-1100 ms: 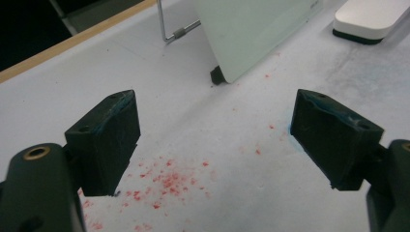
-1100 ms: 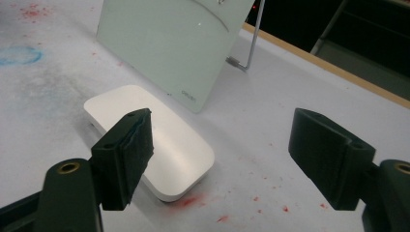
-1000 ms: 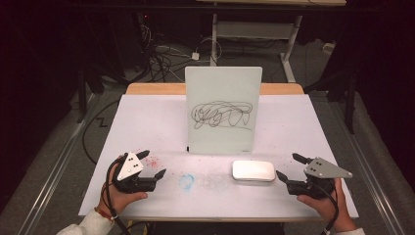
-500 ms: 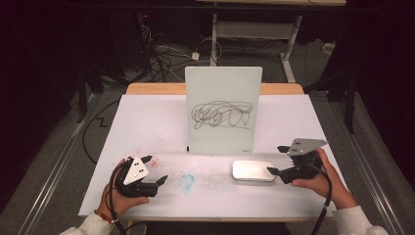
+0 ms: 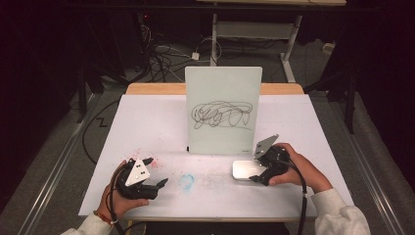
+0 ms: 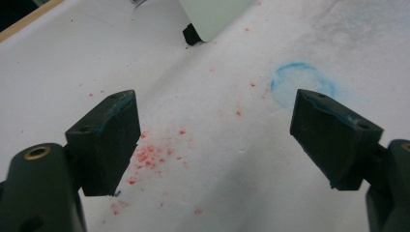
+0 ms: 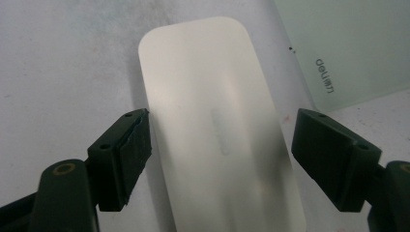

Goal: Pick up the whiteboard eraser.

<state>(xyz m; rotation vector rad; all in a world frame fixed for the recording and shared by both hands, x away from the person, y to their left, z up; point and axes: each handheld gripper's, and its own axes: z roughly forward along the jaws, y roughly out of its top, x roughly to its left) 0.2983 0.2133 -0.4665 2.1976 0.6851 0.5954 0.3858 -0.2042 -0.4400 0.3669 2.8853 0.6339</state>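
Eraser lay flat on the table, lengthwise between the jaws of the right gripper, which stood wide apart, one on each long side of it. The left-hand jaw in the right gripper view seemed to be just touching the eraser's edge, though the blur made that hard to judge; the other stood clear of it. So the grasp was lined up but not yet made. Beyond the jaws stood the whiteboard, upright, its black scribble untouched, so by my judgement the wiping itself was all left to do: close, lift, carry to the board, rub. The left gripper was also open and empty, low over the table, with red crumbs near its left jaw and a blue ring just ahead of its right one.
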